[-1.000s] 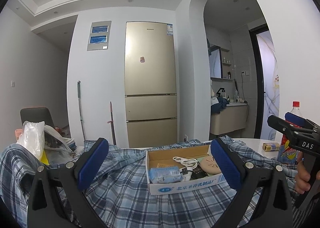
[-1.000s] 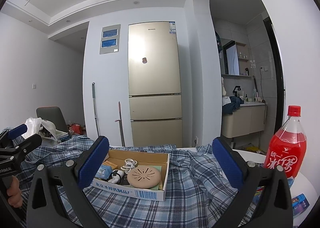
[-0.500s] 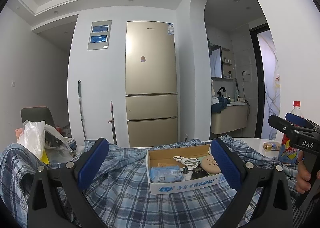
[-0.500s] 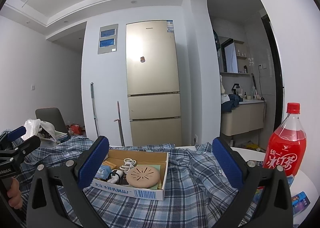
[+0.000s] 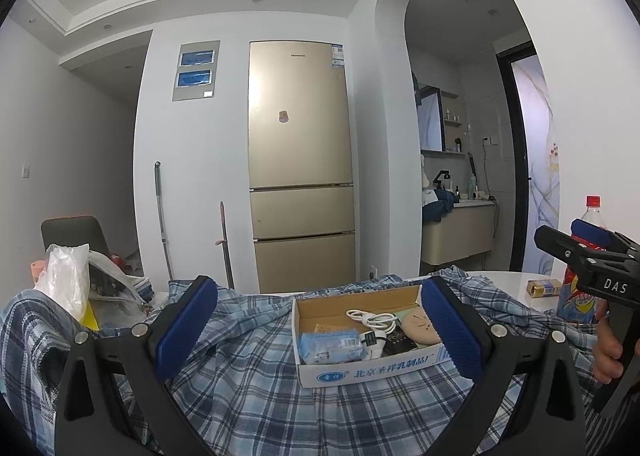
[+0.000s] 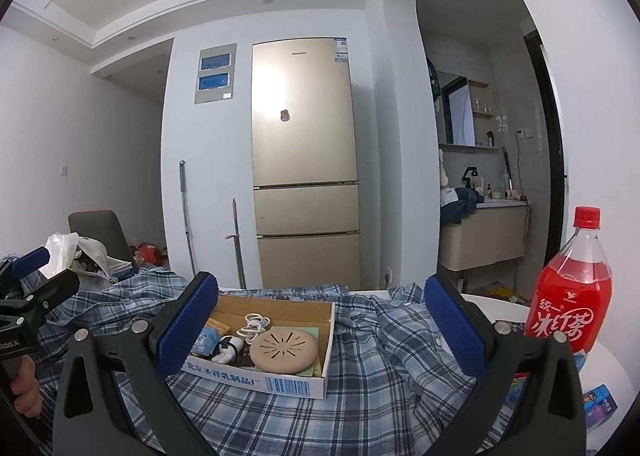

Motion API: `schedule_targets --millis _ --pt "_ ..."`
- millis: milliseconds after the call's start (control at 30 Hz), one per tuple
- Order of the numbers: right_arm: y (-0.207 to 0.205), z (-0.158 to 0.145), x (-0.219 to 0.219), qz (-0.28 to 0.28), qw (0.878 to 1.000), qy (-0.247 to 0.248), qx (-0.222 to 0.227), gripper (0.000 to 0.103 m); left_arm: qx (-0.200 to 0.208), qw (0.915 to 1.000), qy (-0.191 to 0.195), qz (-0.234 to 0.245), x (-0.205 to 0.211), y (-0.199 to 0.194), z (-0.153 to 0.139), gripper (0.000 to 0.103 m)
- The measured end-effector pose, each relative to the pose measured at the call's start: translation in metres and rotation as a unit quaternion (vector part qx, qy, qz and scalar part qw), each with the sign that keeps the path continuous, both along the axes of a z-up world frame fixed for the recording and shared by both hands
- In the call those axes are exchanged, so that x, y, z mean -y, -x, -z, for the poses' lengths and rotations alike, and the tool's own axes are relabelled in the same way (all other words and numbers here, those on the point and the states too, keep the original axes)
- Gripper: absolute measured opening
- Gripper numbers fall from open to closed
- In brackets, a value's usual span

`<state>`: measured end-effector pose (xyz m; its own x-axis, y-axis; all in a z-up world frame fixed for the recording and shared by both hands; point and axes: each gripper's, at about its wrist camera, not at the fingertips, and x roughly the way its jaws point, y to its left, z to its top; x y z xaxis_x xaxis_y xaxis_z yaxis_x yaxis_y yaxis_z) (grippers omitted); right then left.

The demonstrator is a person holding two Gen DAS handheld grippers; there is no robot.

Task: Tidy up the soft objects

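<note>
A blue plaid shirt (image 5: 256, 388) (image 6: 380, 384) lies spread over the white table. A shallow cardboard box (image 5: 360, 370) (image 6: 276, 380) sits on it, holding a white cable, a beige round disc, a blue packet and small items. My left gripper (image 5: 318, 328) is open and empty, held above the shirt just in front of the box. My right gripper (image 6: 322, 330) is open and empty, above the shirt with the box between its fingers in view. Each gripper shows at the edge of the other's view (image 5: 592, 256) (image 6: 28, 288).
A red soda bottle (image 6: 572, 292) stands on the table at the right, with small packets (image 6: 600, 408) beside it. A white plastic bag (image 5: 68, 280) and clutter sit at the left. A gold fridge (image 5: 300, 164), a chair and a mop stand behind.
The right wrist view has tilted slightly, so the box and bottle sit a little higher in it. The left gripper has barely moved.
</note>
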<state>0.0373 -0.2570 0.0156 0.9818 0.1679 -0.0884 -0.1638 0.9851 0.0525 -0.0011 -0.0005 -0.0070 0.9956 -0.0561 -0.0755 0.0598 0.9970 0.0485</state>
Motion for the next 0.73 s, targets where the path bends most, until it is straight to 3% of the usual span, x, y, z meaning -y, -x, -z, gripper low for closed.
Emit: schedule_targets --millis 733 --pt "0.0008 -0.0003 -0.0056 -0.005 1.0 0.011 0.004 0.103 0.004 0.9999 -0.014 -0.005 0.0026 -0.0029 0.0047 0.103"
